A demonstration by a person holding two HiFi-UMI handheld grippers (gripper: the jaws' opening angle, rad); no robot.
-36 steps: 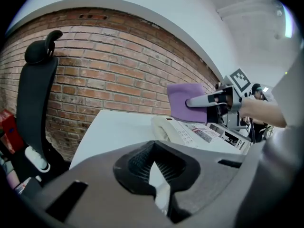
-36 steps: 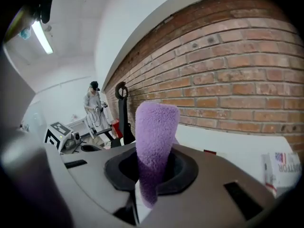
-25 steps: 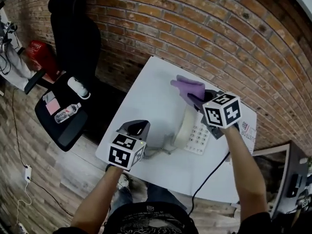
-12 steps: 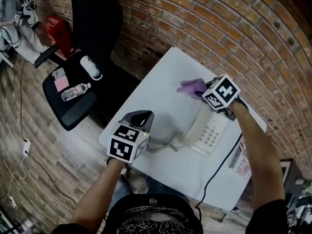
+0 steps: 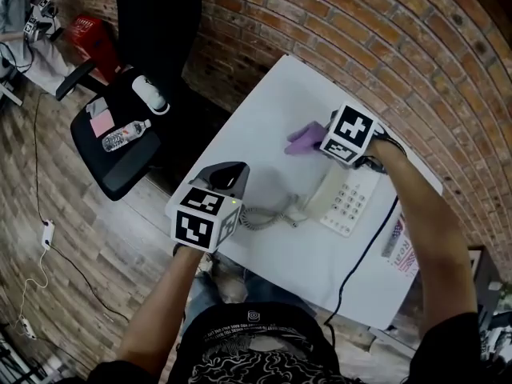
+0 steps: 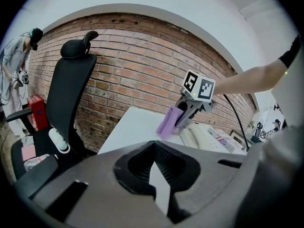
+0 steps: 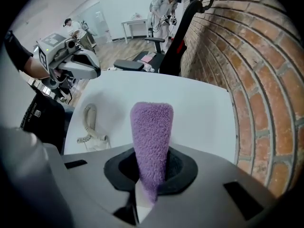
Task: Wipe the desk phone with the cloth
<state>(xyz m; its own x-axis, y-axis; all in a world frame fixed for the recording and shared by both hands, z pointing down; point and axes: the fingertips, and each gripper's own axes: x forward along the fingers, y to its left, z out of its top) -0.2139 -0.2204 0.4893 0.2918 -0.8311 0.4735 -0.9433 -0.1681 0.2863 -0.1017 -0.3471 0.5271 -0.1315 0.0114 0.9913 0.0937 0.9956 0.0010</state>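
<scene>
The right gripper [image 5: 318,142], jaws clamped on the purple cloth [image 5: 299,139], has moved to the desk phone's [image 5: 346,205] far end, so wiping seems started; the left gripper [image 5: 226,174] waits closed and empty

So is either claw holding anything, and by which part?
The right claw pinches the purple cloth by one end; the rest sticks out ahead of the jaws. The left claw is shut with nothing in it.
</scene>
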